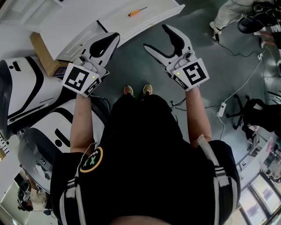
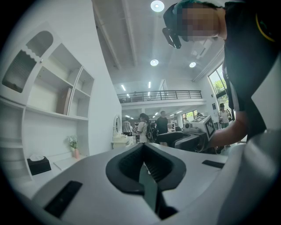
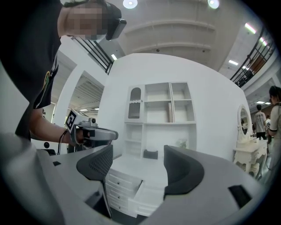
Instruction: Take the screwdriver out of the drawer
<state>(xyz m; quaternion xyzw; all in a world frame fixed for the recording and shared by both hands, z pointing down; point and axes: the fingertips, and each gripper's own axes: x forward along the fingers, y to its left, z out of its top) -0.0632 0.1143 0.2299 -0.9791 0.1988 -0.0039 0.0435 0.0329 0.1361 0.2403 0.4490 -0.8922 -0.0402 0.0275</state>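
An orange-handled screwdriver (image 1: 137,11) lies on top of the white desk (image 1: 149,19), ahead of both grippers. My left gripper (image 1: 115,37) is held level toward the desk edge, its jaws shut with nothing between them, as the left gripper view (image 2: 144,151) also shows. My right gripper (image 1: 154,37) stands open and empty over the floor in front of the desk. In the right gripper view (image 3: 138,165) the desk's drawer stack shows between the jaws, with one drawer (image 3: 146,193) pulled out. The screwdriver is not visible in either gripper view.
Two white-and-black machine bodies (image 1: 26,88) stand at the left beside a cardboard box (image 1: 44,55). Cables and a power strip (image 1: 221,107) lie on the grey floor at the right, near a black chair (image 1: 246,114). A white shelf unit (image 3: 160,103) rises behind the desk.
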